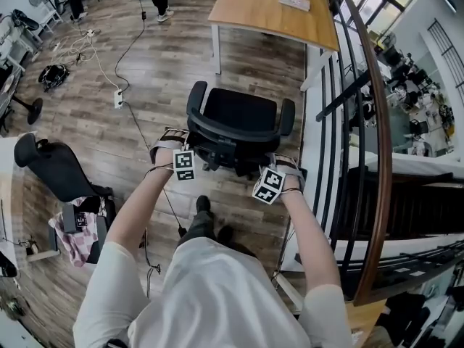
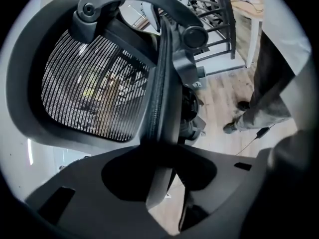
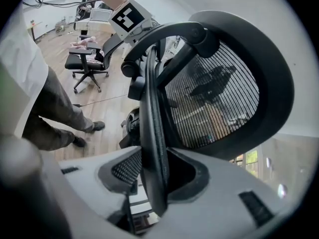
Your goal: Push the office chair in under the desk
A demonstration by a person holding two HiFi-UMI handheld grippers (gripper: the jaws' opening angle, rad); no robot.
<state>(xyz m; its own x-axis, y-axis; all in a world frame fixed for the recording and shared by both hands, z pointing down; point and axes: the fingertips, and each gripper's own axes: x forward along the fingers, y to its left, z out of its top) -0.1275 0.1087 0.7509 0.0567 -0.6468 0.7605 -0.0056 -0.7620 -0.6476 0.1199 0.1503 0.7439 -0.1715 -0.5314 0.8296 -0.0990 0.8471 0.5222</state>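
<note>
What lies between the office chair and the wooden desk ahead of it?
Bare wood floor only, as the head view shows: nothing stands between the office chair and the desk.

So both arms are stretched forward and down, bare forearms out of white sleeves, left arm (image 1: 134,212) and right arm (image 1: 310,230) roughly parallel with a hand behind each tool. The left tool (image 1: 172,138) has its jaws clamped on the rim of the chair backrest (image 1: 225,130), rim running straight up between them, and the right tool (image 1: 281,162) grips the other side of that rim the same way. Both tools tip steeply down, marker cubes (image 1: 183,164) facing up.
</note>
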